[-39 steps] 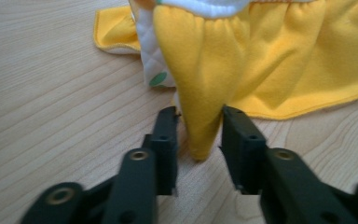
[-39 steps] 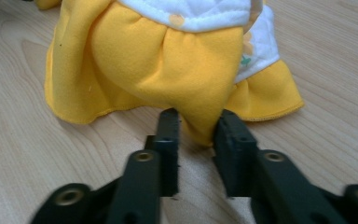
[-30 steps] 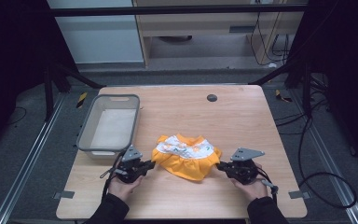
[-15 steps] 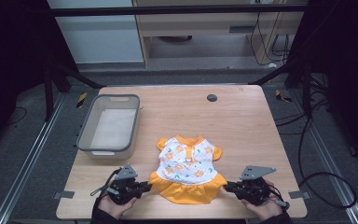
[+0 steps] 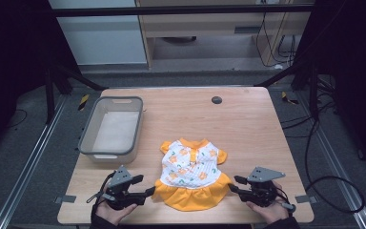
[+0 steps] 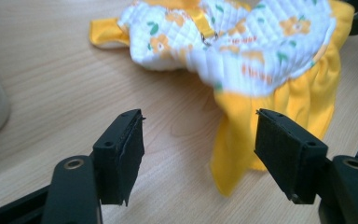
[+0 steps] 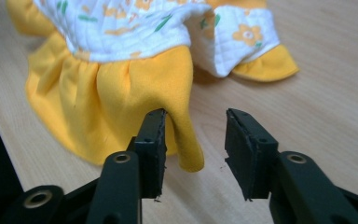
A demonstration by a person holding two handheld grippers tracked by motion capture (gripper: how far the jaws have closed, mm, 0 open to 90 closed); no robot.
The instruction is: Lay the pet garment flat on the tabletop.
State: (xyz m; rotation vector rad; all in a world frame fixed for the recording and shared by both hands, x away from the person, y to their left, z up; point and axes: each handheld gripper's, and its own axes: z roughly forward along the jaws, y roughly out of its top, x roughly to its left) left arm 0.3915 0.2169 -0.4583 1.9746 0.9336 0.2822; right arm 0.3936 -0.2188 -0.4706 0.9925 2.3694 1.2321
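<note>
A small dress point(image 5: 193, 174), white with orange flowers and a yellow skirt, lies spread flat near the table's front edge, collar pointing away from me. My left gripper point(image 5: 150, 192) lies at the skirt's left corner. Its jaws have just been opening and stand wide, the yellow hem point(image 6: 228, 158) loose between them and no pad pressing it. My right gripper point(image 5: 233, 183) sits at the skirt's right corner. Its jaws have just been opening too, with a fold of hem point(image 7: 186, 140) hanging free beside one pad.
A grey plastic bin point(image 5: 89, 128) stands on the left of the wooden table point(image 5: 248, 124), beyond my left hand. A small black disc point(image 5: 216, 99) lies near the far edge. Dark floor, cables and frame rails surround the table.
The dress, bunched a second ago, was drawn toward the front edge and laid out flat. Both grippers moved back toward me, opened, and let go of the skirt's corners.
</note>
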